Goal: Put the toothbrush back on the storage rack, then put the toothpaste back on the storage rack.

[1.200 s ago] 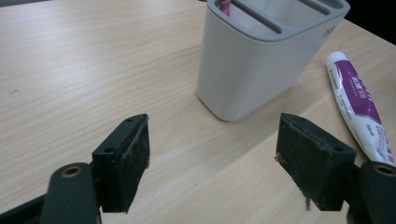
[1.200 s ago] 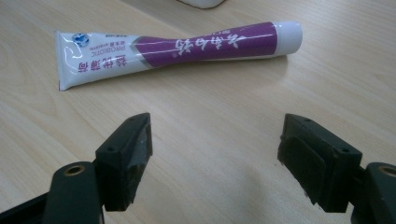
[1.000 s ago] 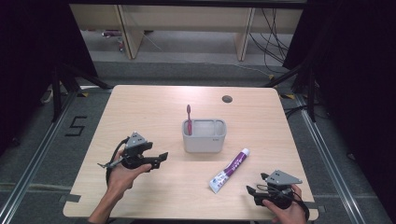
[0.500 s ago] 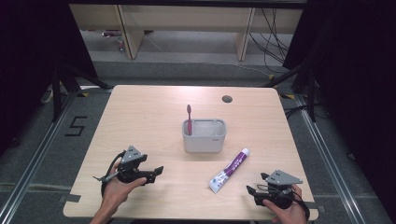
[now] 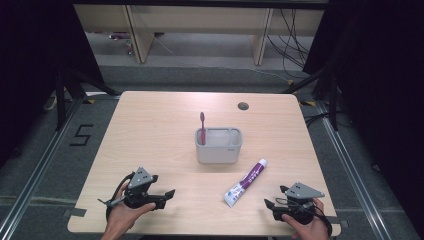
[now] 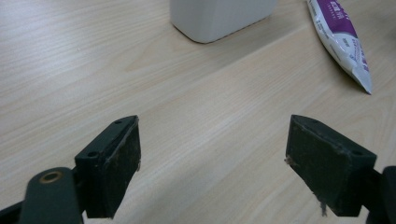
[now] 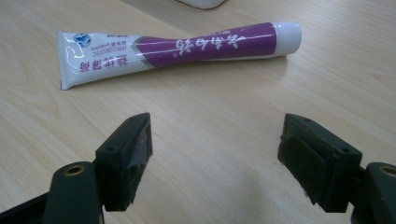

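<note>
1. Fingers of the left gripper (image 5: 167, 195) stand wide apart with nothing between them; they have just been opening further over bare desk (image 5: 150, 130). In the left gripper view its fingers (image 6: 116, 158) frame only wood grain.
2. Holder (image 5: 218, 145) stands mid-desk at about 1 o'clock from the left gripper, with a pink toothbrush (image 5: 202, 125) upright in its left compartment.
3. Toothpaste tube (image 5: 245, 182) lies flat between holder and right gripper, cap toward the holder.
4. Right gripper (image 5: 270, 206) is also spread and empty; the tube lies near, at about 10 o'clock from it in the high view.
5. Risk, as I judge it: pinching the soft tube mid-body could squash it or let it slip; a low approach could push it across the smooth desk into the holder.
</note>
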Tool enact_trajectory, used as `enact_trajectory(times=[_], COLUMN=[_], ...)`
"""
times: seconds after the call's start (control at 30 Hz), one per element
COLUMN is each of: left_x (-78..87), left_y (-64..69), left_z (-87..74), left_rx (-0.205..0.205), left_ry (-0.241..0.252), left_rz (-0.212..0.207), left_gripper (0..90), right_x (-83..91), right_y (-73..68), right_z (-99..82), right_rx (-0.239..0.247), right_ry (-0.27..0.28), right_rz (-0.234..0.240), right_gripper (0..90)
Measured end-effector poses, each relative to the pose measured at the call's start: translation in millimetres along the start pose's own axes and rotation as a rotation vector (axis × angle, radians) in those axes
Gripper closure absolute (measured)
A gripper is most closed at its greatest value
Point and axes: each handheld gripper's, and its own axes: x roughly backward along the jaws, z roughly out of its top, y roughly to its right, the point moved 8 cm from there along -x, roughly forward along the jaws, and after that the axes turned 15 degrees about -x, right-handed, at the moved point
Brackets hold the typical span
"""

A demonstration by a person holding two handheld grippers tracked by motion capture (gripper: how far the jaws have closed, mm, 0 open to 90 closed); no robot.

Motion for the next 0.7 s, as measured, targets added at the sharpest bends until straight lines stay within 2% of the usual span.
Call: enact_trajectory(times=[0.07, 0.13, 0.17, 0.2, 0.23, 0.27, 0.3, 0.37, 0.4, 0.47, 0.5, 0.53, 0.57, 0.63, 0.67, 0.7], left_x=[-0.1, 2.4, 1.6, 3.4, 3.4, 5.9, 5.1, 7.5, 7.2, 8.2, 9.2, 8.8, 9.4, 9.3, 10.8, 9.6], left_y=[3.7, 6.4, 9.0, 9.9, 11.4, 11.6, 13.3, 14.8, 16.7, 17.2, 20.3, 22.5, 23.7, 25.6, 25.3, 27.4], left_z=[-1.0, -5.2, -4.8, -6.9, -6.5, -8.3, -6.6, -8.4, -8.5, -10.1, -13.2, -13.0, -14.1, -14.1, -15.7, -14.9], left_rx=[0.016, -0.001, 0.011, -0.004, 0.004, -0.016, 0.004, -0.007, 0.001, -0.012, -0.037, -0.026, -0.034, -0.023, -0.041, -0.019], left_ry=[0.02, -0.004, 0.013, -0.001, 0.009, -0.009, 0.016, 0.006, 0.015, 0.004, -0.013, -0.007, -0.009, -0.005, -0.019, 0.001], left_rz=[0.006, -0.009, -0.007, -0.013, -0.009, -0.016, -0.006, -0.013, -0.007, -0.014, -0.022, -0.02, -0.019, -0.023, -0.028, -0.025], left_gripper=[17.5, 17.4, 17.4, 17.4, 17.4, 17.4, 17.3, 17.2, 17.1, 17.8, 18.5, 18.4, 18.4, 18.4, 17.9, 17.7], right_x=[-0.2, -0.1, -0.4, -0.2, -0.2, 0.0, -0.1, -0.1, -0.1, -0.4, -0.5, -0.2, -0.1, 0.0, -0.1, -0.3], right_y=[1.2, 0.8, -0.7, 0.4, 0.5, -0.6, -0.6, 1.2, 1.1, 0.9, -1.0, 0.7, 0.8, 0.0, -2.8, -2.1], right_z=[1.0, 1.3, 0.4, 0.9, 0.9, 0.0, 0.0, 1.1, 1.1, 0.8, -0.7, 0.8, 1.2, 0.7, -1.2, -1.1], right_rx=[0.01, 0.007, -0.003, 0.008, 0.01, -0.008, -0.01, 0.008, 0.008, 0.008, -0.007, 0.012, 0.014, 0.006, -0.006, -0.002], right_ry=[0.008, 0.01, 0.002, 0.007, 0.007, 0.003, 0.003, 0.01, 0.01, 0.007, -0.008, 0.007, 0.011, 0.008, -0.018, -0.017], right_rz=[-0.008, -0.01, 0.0, -0.008, -0.008, -0.008, -0.008, -0.011, -0.011, -0.007, 0.005, -0.009, -0.011, -0.008, 0.027, 0.023], right_gripper=[26.0, 26.0, 26.0, 26.0, 26.0, 26.0, 26.0, 26.0, 26.0, 26.0, 26.0, 26.0, 26.0, 26.0, 26.0, 25.8])
